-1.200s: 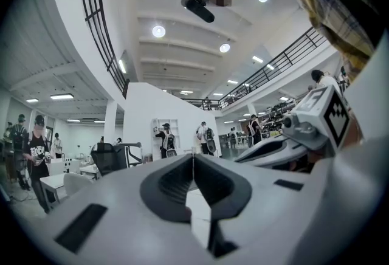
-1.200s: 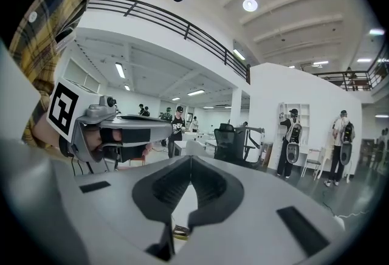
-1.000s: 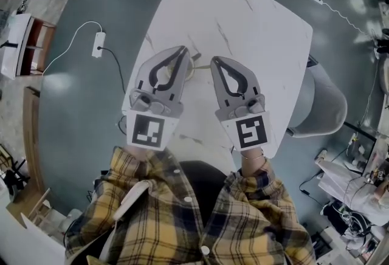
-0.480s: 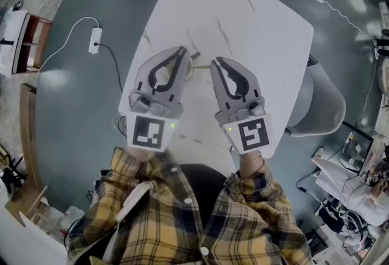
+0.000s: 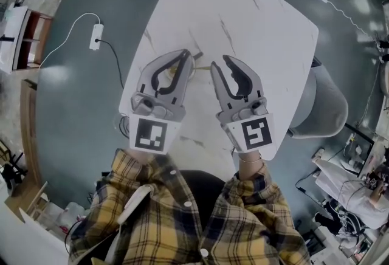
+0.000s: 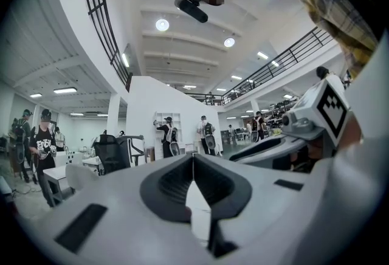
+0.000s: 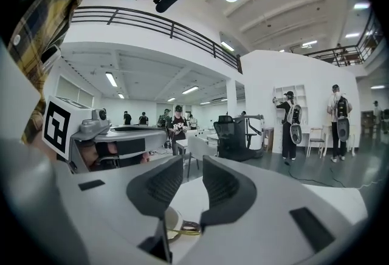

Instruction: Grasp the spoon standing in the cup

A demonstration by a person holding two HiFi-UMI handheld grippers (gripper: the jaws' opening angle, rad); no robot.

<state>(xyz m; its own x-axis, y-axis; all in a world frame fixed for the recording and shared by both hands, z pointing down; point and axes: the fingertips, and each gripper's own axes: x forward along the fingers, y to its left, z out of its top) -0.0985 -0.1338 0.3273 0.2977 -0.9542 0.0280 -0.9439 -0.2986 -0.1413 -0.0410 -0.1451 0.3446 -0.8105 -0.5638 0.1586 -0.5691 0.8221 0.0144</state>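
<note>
Right claw (image 5: 220,63) had just been opening to a middling gap, with nothing between its jaws; left claw (image 5: 183,53) stayed shut, empty. Slim brass-coloured metal spoon (image 7: 182,231) in the pale round cup (image 7: 163,220), just below the right claw's tips, was not yet grasped.

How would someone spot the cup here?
Find the white marble table, then its near left part, where the left gripper reaches. The cup is the pale round rim beside its tips, cream against grey, with a slim spoon at its rim.

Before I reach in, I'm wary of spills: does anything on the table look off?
No spill or damage shows. The spoon seems to lie low by the cup rather than upright; the left claw hides most of both from above.
</note>
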